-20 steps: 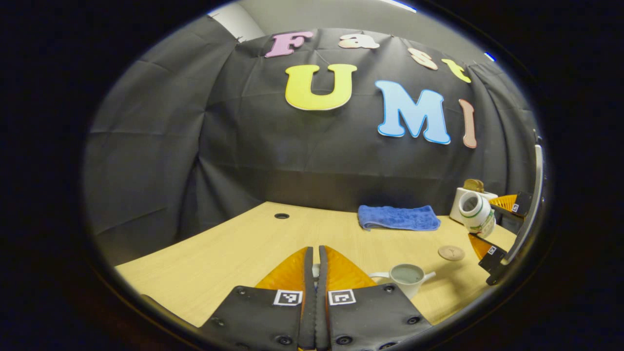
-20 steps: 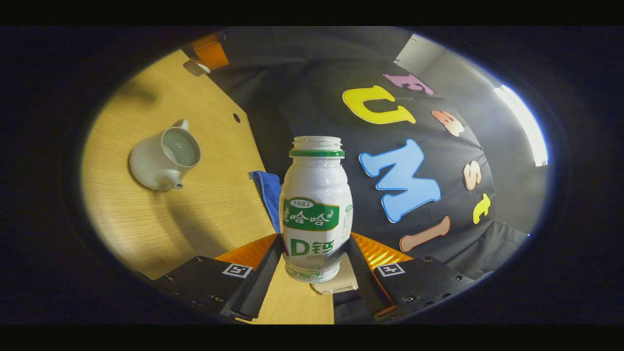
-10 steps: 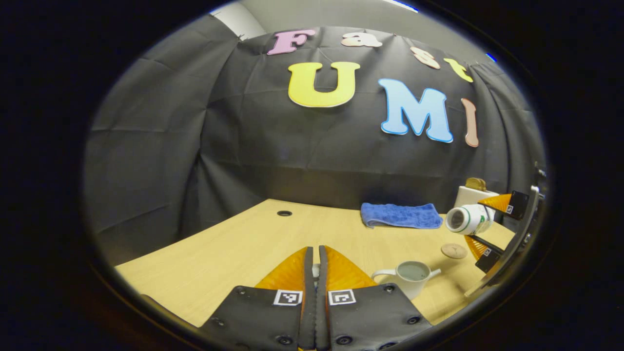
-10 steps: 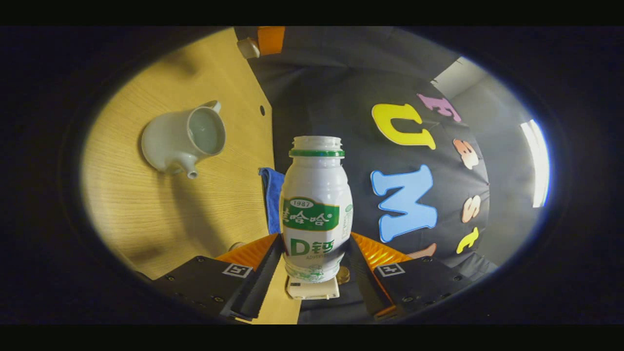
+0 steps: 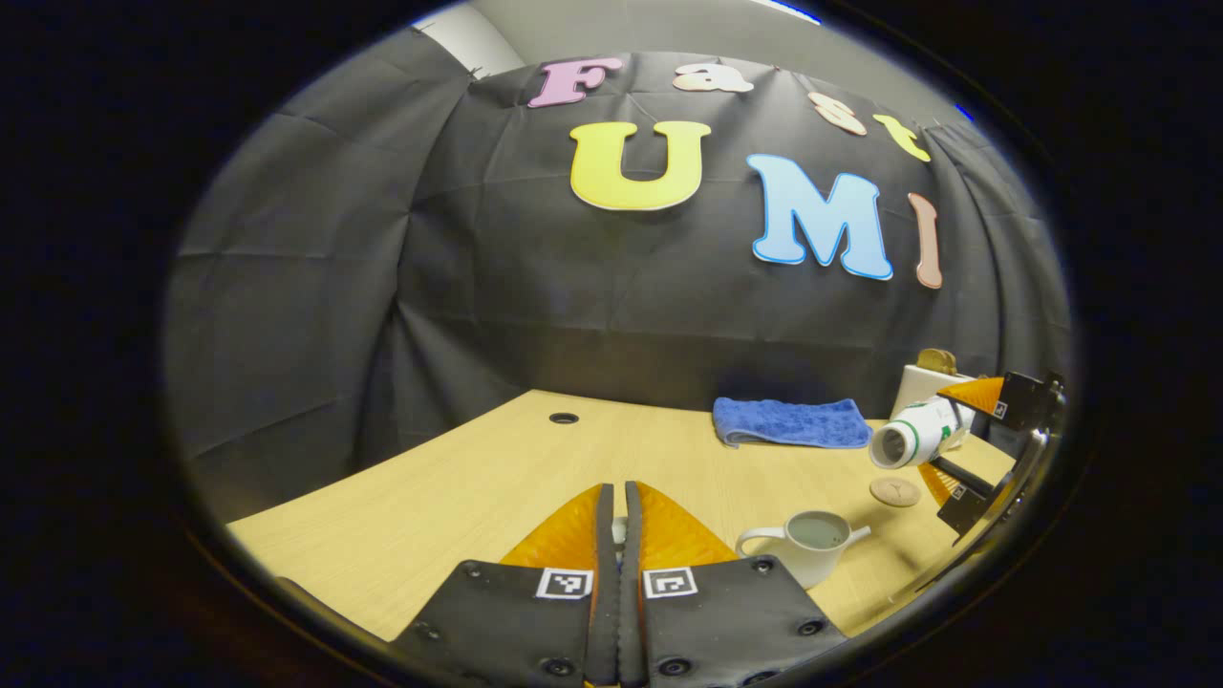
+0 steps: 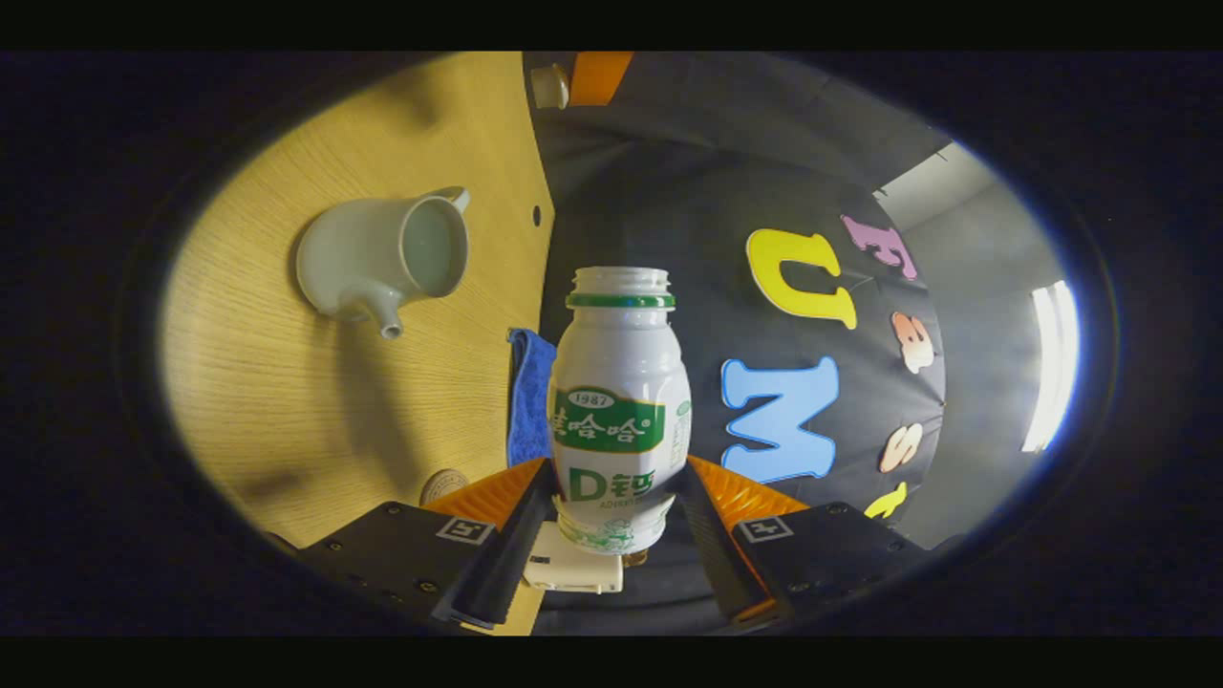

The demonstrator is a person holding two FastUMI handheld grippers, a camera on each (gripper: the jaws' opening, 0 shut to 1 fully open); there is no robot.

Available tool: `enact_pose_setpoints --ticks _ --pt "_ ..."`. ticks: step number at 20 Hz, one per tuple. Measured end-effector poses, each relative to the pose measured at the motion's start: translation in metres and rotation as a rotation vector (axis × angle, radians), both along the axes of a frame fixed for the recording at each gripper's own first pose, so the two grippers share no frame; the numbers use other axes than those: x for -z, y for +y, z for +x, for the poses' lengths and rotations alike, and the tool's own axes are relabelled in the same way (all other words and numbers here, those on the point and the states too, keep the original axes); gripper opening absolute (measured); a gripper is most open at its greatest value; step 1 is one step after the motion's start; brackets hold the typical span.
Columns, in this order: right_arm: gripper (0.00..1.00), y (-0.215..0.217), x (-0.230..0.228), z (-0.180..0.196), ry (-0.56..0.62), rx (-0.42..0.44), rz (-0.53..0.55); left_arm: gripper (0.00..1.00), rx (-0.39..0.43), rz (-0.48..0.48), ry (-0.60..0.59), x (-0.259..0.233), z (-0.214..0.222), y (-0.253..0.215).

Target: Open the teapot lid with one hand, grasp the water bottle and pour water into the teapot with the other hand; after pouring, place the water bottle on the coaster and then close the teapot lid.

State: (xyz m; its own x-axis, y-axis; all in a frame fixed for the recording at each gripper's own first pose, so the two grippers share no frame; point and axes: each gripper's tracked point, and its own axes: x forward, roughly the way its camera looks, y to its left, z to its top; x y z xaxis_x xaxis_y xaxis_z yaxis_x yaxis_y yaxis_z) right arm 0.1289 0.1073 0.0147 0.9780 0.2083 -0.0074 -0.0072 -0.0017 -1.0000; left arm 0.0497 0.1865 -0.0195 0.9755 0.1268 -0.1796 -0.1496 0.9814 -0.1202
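Lid: off the teapot point(image 5: 807, 545), folks! The pot stands open on the table point(image 5: 459, 487), pale liquid showing inside, spout pointing toward the right gripper point(image 5: 960, 449).
Left gripper: the left gripper point(image 5: 617, 521) has its fingers pressed nearly together, with a small pale thing just peeking between the tips. That is likely the lid, though too little shows to be sure. In the right gripper view a small pale piece point(image 6: 549, 86) sits at a gripper's tip at the top edge.
Right gripper: clamped on both sides of the water bottle point(image 6: 619, 411), down low on its body, cap off, neck open.
Bottle position: in the left gripper view it lies almost on its side in the air, mouth aimed at the teapot, above and beside it, not over the opening.
Pour: I judge it either just finishing or just starting; no stream is visible.
Coaster: the round coaster point(image 5: 894, 491) waits bare, near the pot, below the bottle.
Bystanders: blue cloth point(image 5: 791, 423) and a white box point(image 5: 922, 382) at the back.
Still to do: stand the bottle on the coaster, then put the lid back.
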Motion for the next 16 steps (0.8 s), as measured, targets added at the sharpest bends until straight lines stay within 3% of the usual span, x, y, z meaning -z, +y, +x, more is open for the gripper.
enact_pose_setpoints --ticks 16 --pt "0.77 0.005 -0.013 -0.001 -0.076 -0.044 -0.131 0.10 0.007 -0.006 0.009 0.004 -0.001 -0.004"
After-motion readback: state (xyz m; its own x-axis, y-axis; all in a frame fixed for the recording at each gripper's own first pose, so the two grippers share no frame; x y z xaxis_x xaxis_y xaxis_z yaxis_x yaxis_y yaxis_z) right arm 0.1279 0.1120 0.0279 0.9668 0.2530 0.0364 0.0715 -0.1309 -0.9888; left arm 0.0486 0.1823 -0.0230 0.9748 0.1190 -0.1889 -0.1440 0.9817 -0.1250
